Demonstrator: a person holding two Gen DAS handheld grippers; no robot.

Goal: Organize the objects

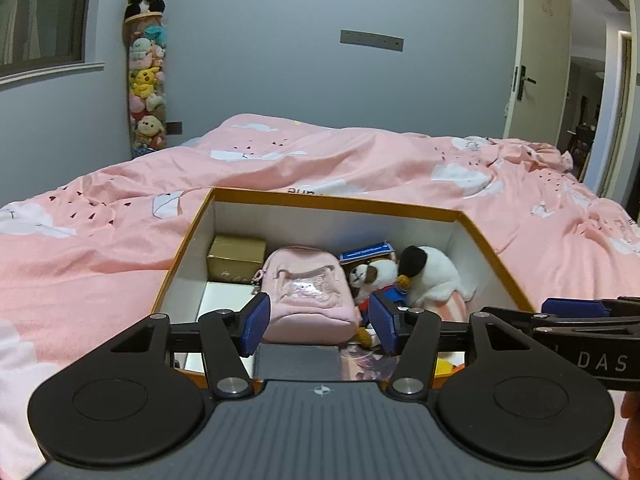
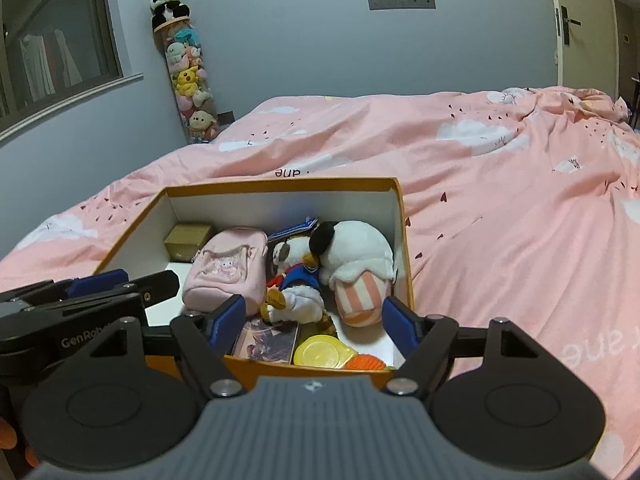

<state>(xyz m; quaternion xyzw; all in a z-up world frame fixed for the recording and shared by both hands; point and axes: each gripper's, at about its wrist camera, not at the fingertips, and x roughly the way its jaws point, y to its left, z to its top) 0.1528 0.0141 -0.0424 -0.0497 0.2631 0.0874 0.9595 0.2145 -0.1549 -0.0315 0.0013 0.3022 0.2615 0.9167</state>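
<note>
orange-rimmed white-walled cardboard box [image 2: 400,216] on pink cloud-print quilt [image 2: 500,200]; nearly full | pink fabric mini backpack [image 1: 308,292] lies inside, left-centre; nudge it flat | left gripper [image 1: 318,326] and right gripper [image 2: 316,324] hover over near rim; jaws wide, empty; descend slowly, avoid snagging toys

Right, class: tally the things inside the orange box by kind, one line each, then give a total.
Plush toys: 2 (duck plush, panda-headed plush)
Bags: 1 (pink mini backpack)
Small boxes: 1 (gold box)
Flat printed items: 2 (blue card, picture card)
Round yellow case: 1
Orange ridged piece: 1
Total: 8 visible
</note>
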